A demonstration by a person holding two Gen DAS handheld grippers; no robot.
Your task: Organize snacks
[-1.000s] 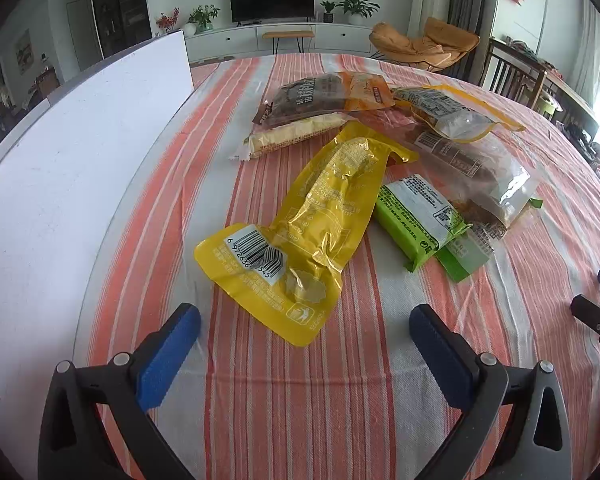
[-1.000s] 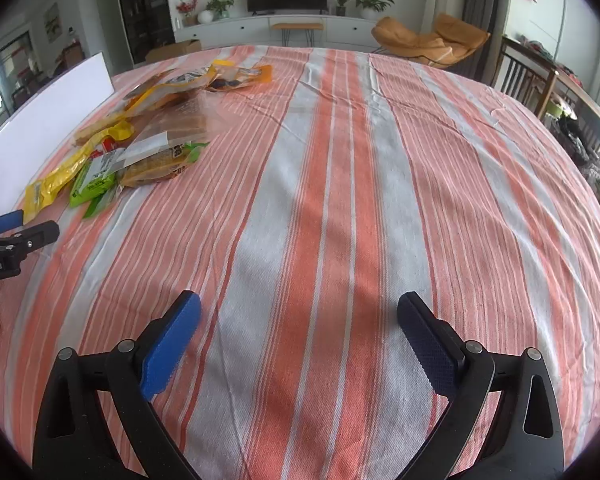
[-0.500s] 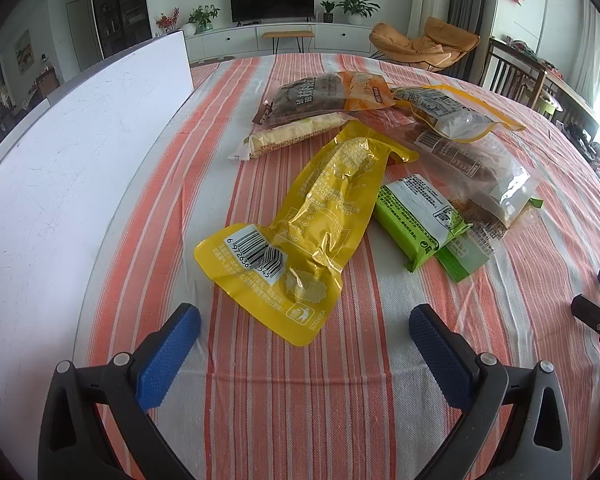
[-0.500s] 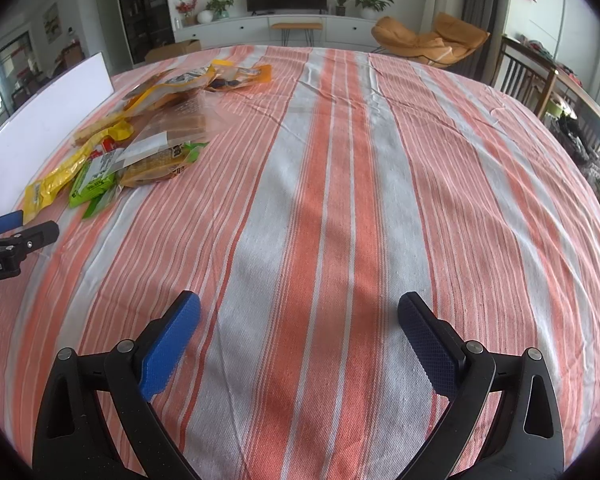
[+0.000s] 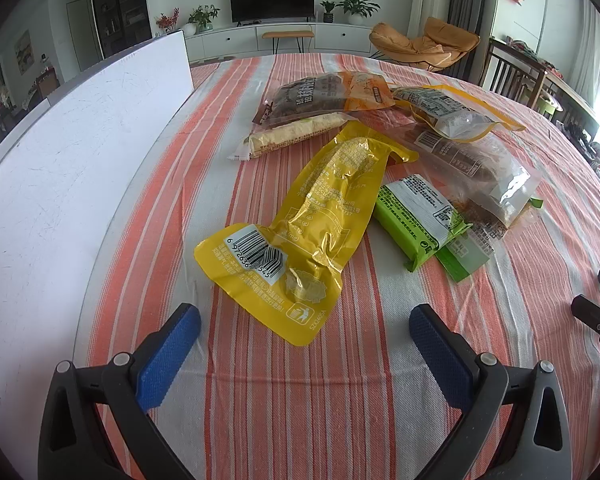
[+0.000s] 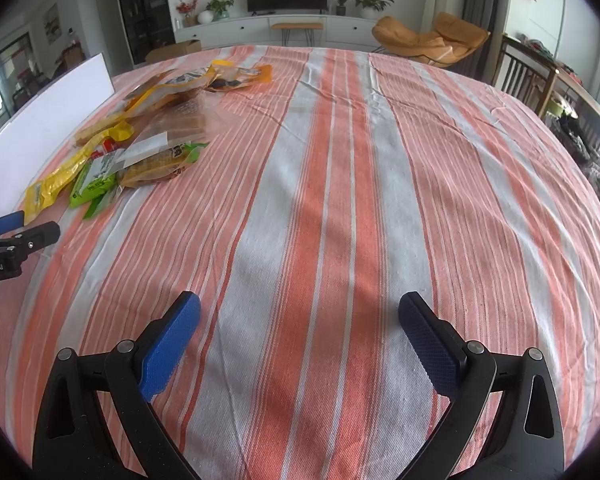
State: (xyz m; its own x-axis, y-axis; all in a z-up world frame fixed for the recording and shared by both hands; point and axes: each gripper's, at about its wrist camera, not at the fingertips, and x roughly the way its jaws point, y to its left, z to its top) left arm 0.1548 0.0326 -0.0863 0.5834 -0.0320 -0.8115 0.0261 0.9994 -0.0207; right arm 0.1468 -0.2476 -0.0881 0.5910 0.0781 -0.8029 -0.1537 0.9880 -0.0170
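A heap of snack packets lies on the orange-and-white striped tablecloth (image 5: 284, 400). Nearest my left gripper (image 5: 304, 320) is a long yellow pouch (image 5: 308, 220) with a barcode, just beyond the open blue fingertips. Right of it lie a green packet (image 5: 416, 216), a clear bag of brown snacks (image 5: 476, 160), a yellow-edged bag (image 5: 448, 114), a brown-and-orange bag (image 5: 324, 94) and a pale wafer roll (image 5: 292, 136). My right gripper (image 6: 300, 312) hovers open over bare cloth, with the same heap (image 6: 140, 148) far to its left. Neither gripper holds anything.
A large white board (image 5: 72, 168) stands along the table's left side, close to the heap. The left gripper's tip (image 6: 16, 236) shows at the right wrist view's left edge. Chairs (image 6: 540, 76) stand past the table's right rim; a TV cabinet is far behind.
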